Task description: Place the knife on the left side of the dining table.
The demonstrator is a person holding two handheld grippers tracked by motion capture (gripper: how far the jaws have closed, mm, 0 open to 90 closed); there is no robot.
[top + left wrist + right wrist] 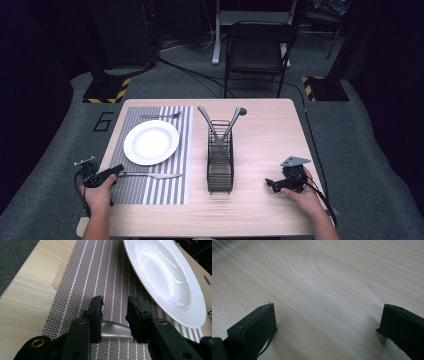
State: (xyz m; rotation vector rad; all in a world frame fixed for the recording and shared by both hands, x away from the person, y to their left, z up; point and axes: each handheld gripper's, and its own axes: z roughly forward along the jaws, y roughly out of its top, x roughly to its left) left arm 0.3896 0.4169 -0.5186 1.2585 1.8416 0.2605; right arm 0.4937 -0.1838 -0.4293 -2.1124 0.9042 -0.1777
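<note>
A table knife (pixel 150 175) lies flat along the near side of a striped placemat (pixel 165 192), below a white plate (pixel 151 142). My left gripper (pixel 119 170) is at the knife's handle end. In the left gripper view its jaws (pixel 115 301) press both sides of the metal handle (pixel 115 330), with the plate (pixel 170 277) ahead to the right and the placemat (pixel 100 270) beneath. My right gripper (pixel 271 183) rests on the bare table at the near right. Its jaws (pixel 328 308) stand wide open over plain wood.
A fork (pixel 161 116) lies across the far end of the placemat. A black wire cutlery rack (pixel 220 160) stands mid-table with two utensils (pixel 235 117) leaning out of its far end. Bare wood (pixel 270 135) lies right of it. A folding chair (pixel 257 47) stands beyond the table.
</note>
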